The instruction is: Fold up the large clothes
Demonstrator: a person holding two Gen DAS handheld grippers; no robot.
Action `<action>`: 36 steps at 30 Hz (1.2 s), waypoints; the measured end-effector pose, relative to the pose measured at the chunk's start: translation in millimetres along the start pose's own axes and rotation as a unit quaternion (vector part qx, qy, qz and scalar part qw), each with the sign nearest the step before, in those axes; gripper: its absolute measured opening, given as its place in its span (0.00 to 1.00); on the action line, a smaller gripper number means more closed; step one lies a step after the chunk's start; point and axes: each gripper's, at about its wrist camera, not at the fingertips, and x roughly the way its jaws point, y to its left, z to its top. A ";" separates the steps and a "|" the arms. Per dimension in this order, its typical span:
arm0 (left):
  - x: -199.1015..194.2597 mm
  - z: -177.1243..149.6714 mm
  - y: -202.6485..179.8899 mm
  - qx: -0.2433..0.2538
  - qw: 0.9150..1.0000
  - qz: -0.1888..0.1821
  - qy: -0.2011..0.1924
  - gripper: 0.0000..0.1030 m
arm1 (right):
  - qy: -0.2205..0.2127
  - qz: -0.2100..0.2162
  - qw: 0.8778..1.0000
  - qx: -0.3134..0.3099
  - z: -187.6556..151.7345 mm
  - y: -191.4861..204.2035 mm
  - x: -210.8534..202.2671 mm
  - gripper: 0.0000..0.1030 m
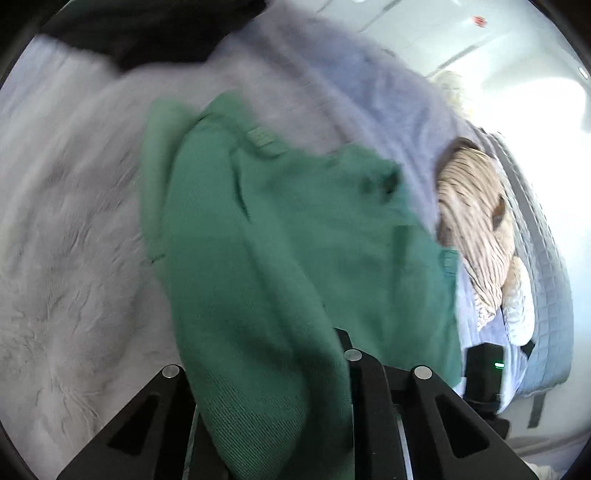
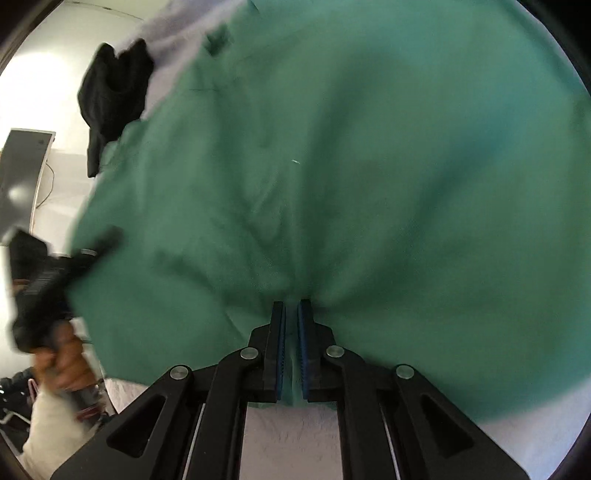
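A large green garment (image 1: 277, 221) hangs lifted over the bed, and in the right wrist view this green garment (image 2: 332, 166) fills nearly the whole picture. My right gripper (image 2: 291, 306) is shut on a bunched fold of it, the cloth squeezed between the blue pads (image 2: 280, 350). My left gripper (image 1: 306, 354) is mostly buried under the draped cloth, with only one black finger (image 1: 343, 343) showing. From the right wrist view, the left gripper (image 2: 62, 266) grips the garment's far left edge, with a person's hand (image 2: 66, 362) on its handle.
A white fuzzy blanket (image 1: 74, 221) covers the bed. A black garment (image 1: 159, 33) lies at its far side, seen as a black garment (image 2: 110, 92) from the right. A striped beige garment (image 1: 476, 221) and a grey quilted cover (image 1: 546, 295) lie to the right. A dark panel (image 2: 22, 173) stands at left.
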 end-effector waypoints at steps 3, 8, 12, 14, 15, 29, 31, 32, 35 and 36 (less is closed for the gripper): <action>-12.4 6.1 -55.2 0.058 0.998 0.006 -0.020 0.18 | 0.004 0.035 0.999 0.006 3.2 -8.5 -3.5 0.06; -0.9 12.6 -160.1 0.156 0.987 0.020 -0.031 0.18 | 0.002 0.099 0.995 0.008 -2.7 -35.5 -37.6 0.07; 36.1 2.9 -240.0 0.250 0.967 0.051 -0.013 0.18 | -0.058 0.125 0.990 0.035 -6.9 -80.7 -90.8 0.07; 72.8 -9.6 -275.4 0.292 0.954 0.067 0.015 0.18 | -0.084 0.124 0.987 0.057 -9.5 -108.4 -111.3 0.09; 89.8 -15.6 -286.4 0.305 0.949 0.071 0.028 0.18 | -0.097 0.125 0.985 0.071 -11.5 -125.3 -120.6 0.10; 198.3 -91.8 -342.2 0.366 0.925 0.075 0.075 0.72 | -0.121 0.198 0.952 0.200 -36.6 -249.4 -110.8 0.08; 188.3 -88.0 -346.0 0.346 0.935 0.038 0.074 0.72 | -0.118 0.201 0.951 0.203 -32.4 -249.4 -109.0 0.08; 178.4 -86.1 -345.7 0.334 0.940 0.019 0.063 0.72 | -0.116 0.200 0.952 0.202 -31.8 -243.6 -107.1 0.08; 144.4 -78.2 -340.6 0.302 0.953 -0.020 0.020 0.80 | -0.116 0.195 0.954 0.197 -12.9 -250.4 -113.5 0.08; 135.7 -75.9 -339.3 0.300 0.954 -0.016 0.012 0.87 | -0.118 0.194 0.954 0.196 -12.8 -239.8 -111.3 0.08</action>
